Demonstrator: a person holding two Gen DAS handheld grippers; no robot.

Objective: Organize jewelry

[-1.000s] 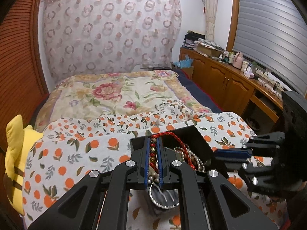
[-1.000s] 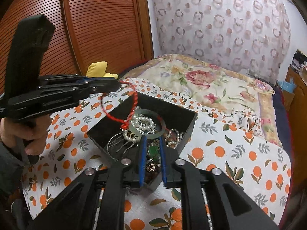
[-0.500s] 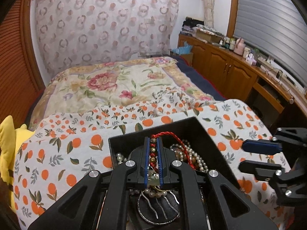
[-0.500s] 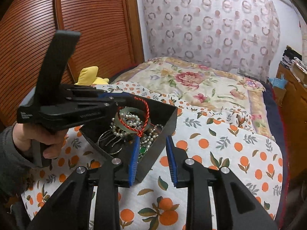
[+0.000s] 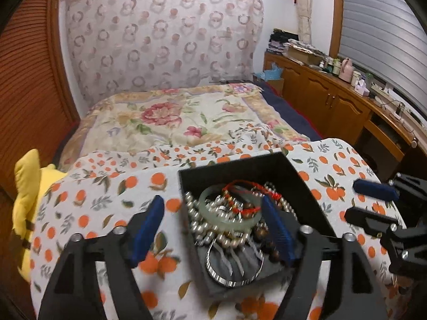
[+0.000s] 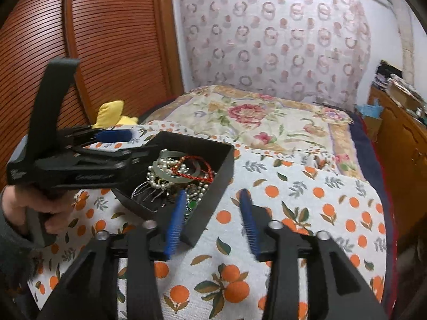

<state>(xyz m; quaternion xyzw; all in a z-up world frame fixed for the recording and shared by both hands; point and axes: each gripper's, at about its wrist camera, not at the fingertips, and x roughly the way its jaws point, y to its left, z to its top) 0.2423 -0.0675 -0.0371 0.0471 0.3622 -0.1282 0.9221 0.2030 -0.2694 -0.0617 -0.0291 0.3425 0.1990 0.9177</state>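
A black open box (image 5: 299, 176) (image 6: 226, 165) sits on the orange-print cloth. It holds a pile of jewelry: a red cord bracelet (image 5: 248, 189) (image 6: 194, 165) lying on a pale green bangle (image 5: 210, 213) (image 6: 184, 178), pearl strands (image 5: 197, 224), a silver hair comb (image 5: 234, 269). My left gripper (image 5: 213, 213) is open and empty, its fingers either side of the box's near left wall. My right gripper (image 6: 213, 208) is open and empty, at the box's near corner. The right gripper shows in the left wrist view (image 5: 373, 202); the left shows in the right wrist view (image 6: 114, 144).
The orange-print cloth (image 6: 307, 200) covers the bed's near end, with a floral quilt (image 5: 173, 117) beyond. A yellow plush toy (image 5: 26, 184) lies at the left edge. Wooden cabinets (image 5: 333, 101) line the right wall. A slatted wooden door (image 6: 106, 40) is at left.
My left gripper opened and let go of the red cord bracelet, which now lies on the jewelry in the box. My right gripper, which let go of the box earlier, has opened wider.
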